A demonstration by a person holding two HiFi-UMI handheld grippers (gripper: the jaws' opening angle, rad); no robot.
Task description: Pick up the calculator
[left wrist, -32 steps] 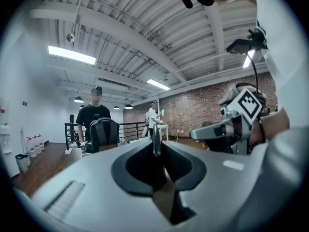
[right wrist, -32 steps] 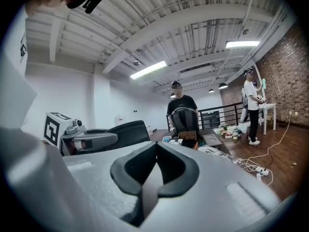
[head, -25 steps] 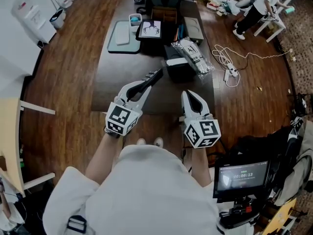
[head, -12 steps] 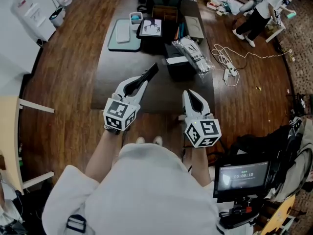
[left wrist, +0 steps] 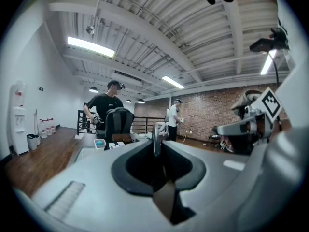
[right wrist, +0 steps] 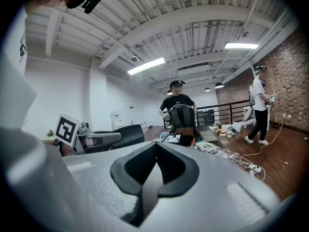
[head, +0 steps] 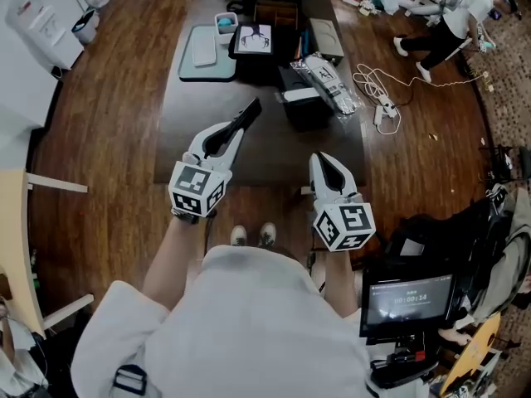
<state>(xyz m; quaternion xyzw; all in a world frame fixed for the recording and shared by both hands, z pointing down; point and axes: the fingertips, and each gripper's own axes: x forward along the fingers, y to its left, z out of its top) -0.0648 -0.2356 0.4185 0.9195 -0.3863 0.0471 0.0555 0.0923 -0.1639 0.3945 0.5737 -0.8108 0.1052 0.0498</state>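
The calculator (head: 247, 113) is a flat black slab that sticks forward out of my left gripper (head: 234, 128), which is shut on its near end and holds it above the dark table (head: 265, 152). In the left gripper view the calculator (left wrist: 155, 140) shows edge-on as a thin strip between the jaws. My right gripper (head: 320, 157) hangs over the table's near edge, shut, with its jaw tips meeting and nothing between them (right wrist: 155, 147).
At the table's far end lie a teal tray (head: 207, 52), a small cup (head: 225, 23), a black box (head: 303, 106) and a clear plastic bag (head: 328, 81). A white cable with a power strip (head: 377, 110) lies on the floor to the right. Beyond it stands a person (head: 448, 15).
My left gripper has drifted to the left with the calculator still in its jaws and has rolled a little. The right gripper has kept its place.
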